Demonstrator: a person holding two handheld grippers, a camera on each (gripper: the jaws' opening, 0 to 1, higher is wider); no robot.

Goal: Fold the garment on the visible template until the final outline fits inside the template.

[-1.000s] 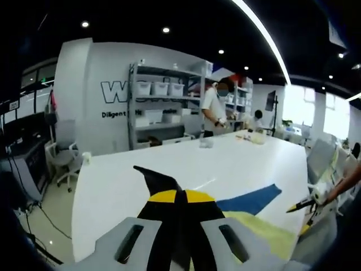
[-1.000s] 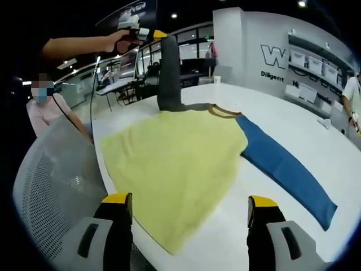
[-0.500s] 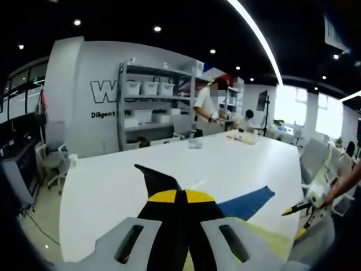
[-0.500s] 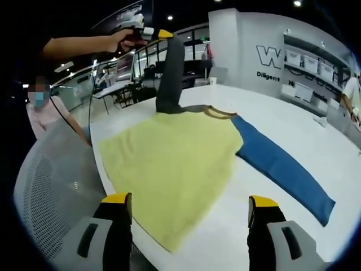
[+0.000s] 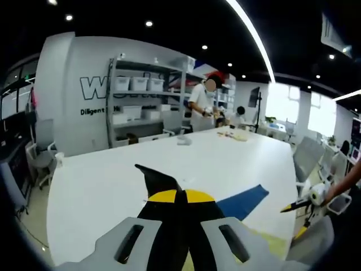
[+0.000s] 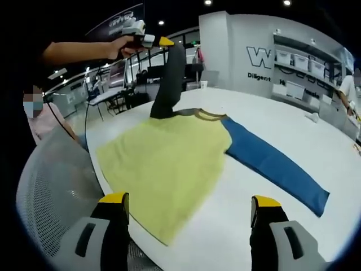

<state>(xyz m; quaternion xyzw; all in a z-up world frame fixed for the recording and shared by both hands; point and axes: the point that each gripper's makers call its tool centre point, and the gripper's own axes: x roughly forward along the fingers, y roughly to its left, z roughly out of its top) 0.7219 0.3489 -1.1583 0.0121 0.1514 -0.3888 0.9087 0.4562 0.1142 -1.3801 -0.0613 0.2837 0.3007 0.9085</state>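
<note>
A garment with a yellow body point(image 6: 163, 161), a blue sleeve point(image 6: 276, 169) and a dark grey sleeve point(image 6: 166, 79) lies on the white table point(image 6: 338, 158). My left gripper point(image 6: 163, 40) is shut on the end of the dark sleeve and holds it up above the table, so the sleeve hangs down to the shoulder. In the left gripper view that sleeve's tip point(image 5: 155, 178) pokes out between the closed jaws of my left gripper point(image 5: 176, 195), with the blue sleeve point(image 5: 242, 202) beyond. My right gripper point(image 6: 189, 200) stands open over the yellow hem at the table edge, empty, and appears as the right gripper point(image 5: 293, 220) at the right.
A grey mesh chair point(image 6: 45, 192) stands close to the table edge beside the hem. A person point(image 5: 203, 107) stands at the far end of the table near shelves with bins point(image 5: 141, 101). Small items point(image 5: 183, 141) lie on the far tabletop.
The left gripper keeps the dark sleeve lifted, drifting a little sideways. Both views have shifted slightly. The right gripper stays open over the hem.
</note>
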